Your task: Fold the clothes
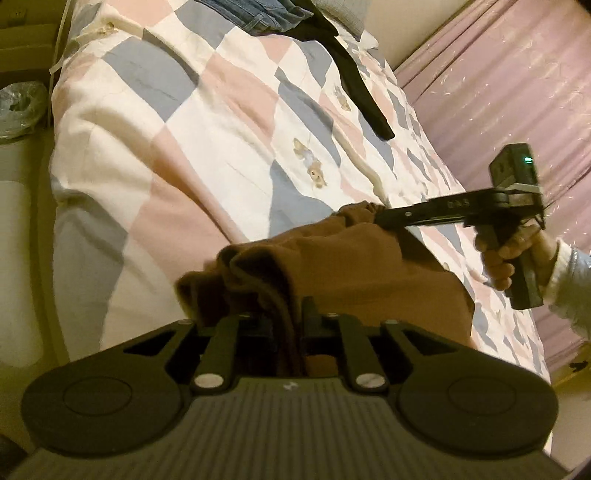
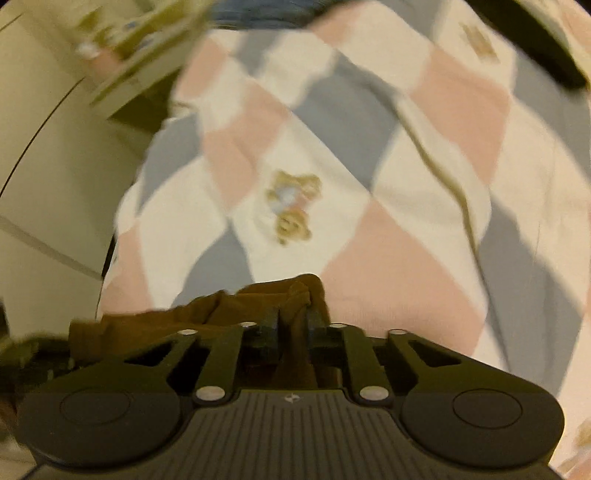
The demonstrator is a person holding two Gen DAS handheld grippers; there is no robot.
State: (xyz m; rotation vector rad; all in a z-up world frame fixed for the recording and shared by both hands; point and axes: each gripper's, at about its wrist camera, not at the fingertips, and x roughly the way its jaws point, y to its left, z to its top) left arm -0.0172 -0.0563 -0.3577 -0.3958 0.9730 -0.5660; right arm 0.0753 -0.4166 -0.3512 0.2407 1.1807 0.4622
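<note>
Your left gripper (image 1: 288, 314) is clamped on the brown garment (image 1: 354, 266) — its jaws are drawn in tight with a bunched fold of the fabric pinched between them, at the near edge of the left wrist view. The cloth rises in rumpled folds just beyond the fingers and stretches away to the right.

Your right gripper (image 1: 376, 216) grips the far right corner of the same garment; in the left wrist view its black fingers close on a gathered bit of brown hem. Your right hand (image 1: 506, 254) wraps the handle, a pale sleeve (image 1: 569, 284) at the wrist. The right wrist view agrees, though blurred: jaws nearly together, a ridge of brown cloth caught between them.

The garment hangs between the two grippers above the checked quilt (image 1: 192, 122) of pink, grey-blue and cream squares with small bear prints.

At the far end of the quilt lie folded blue jeans (image 1: 258, 14) and a black garment (image 1: 354, 77), one strip trailing toward the near right. A pink curtain (image 1: 509, 81) runs along the right side.
</note>
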